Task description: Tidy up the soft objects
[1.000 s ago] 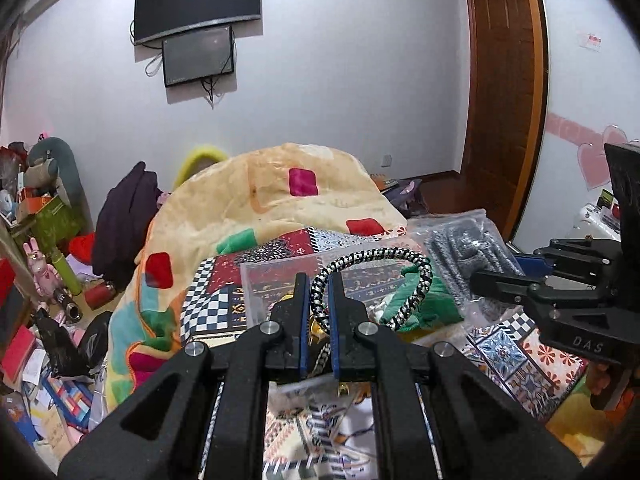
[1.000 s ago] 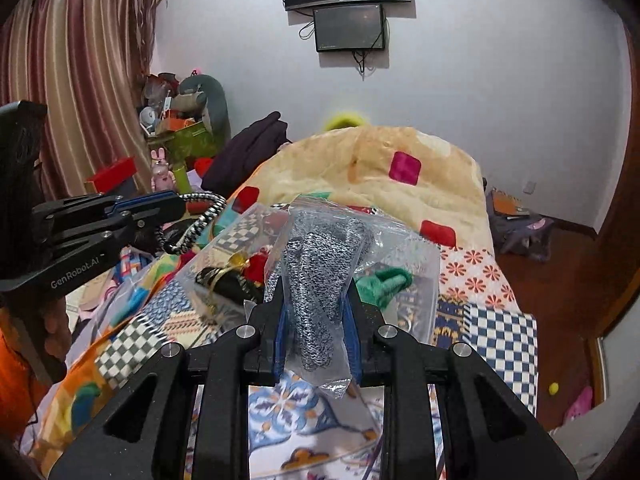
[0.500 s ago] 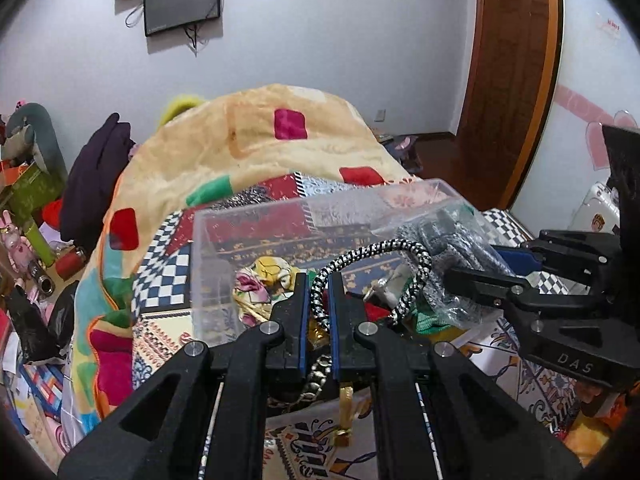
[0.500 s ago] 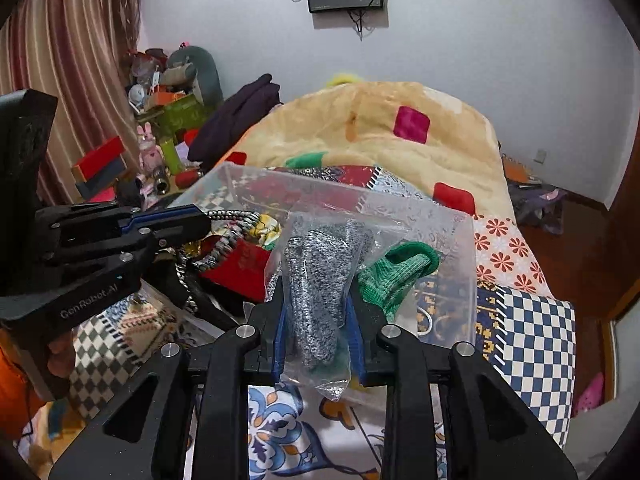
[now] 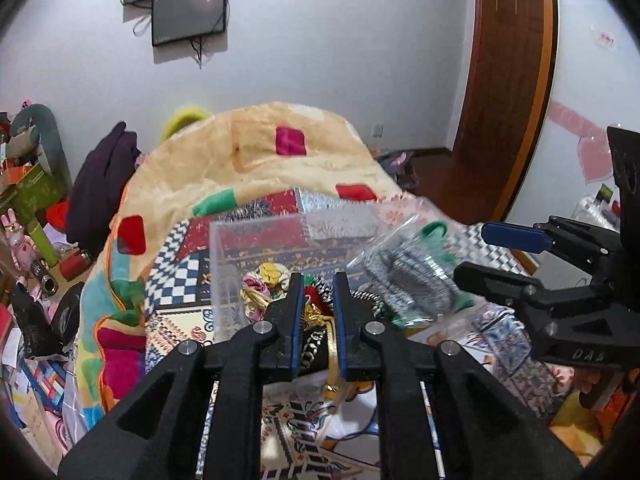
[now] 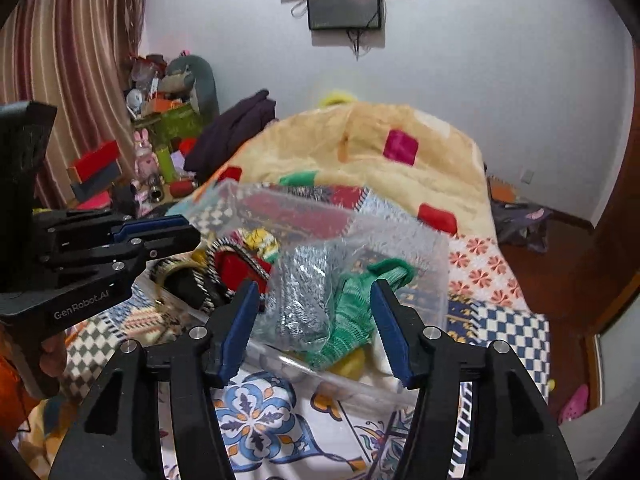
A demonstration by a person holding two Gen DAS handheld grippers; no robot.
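Note:
A clear plastic box stands on the patterned bed. It holds soft things: scrunchies, a green knit piece and a black-and-white braided band. A clear bag of grey knitwear lies tilted in the box, blurred. My right gripper is open just in front of the bag and holds nothing. My left gripper is open over the box's near edge; the braided band lies below its tips.
A big yellow quilt with coloured squares is heaped behind the box. Cluttered toys and boxes stand at the left by the curtain. A wooden door is at the right. Screens hang on the far wall.
My right gripper has opened and let go of the bag of grey knitwear, which dropped into the box. My left gripper has opened and released the braided band into the box.

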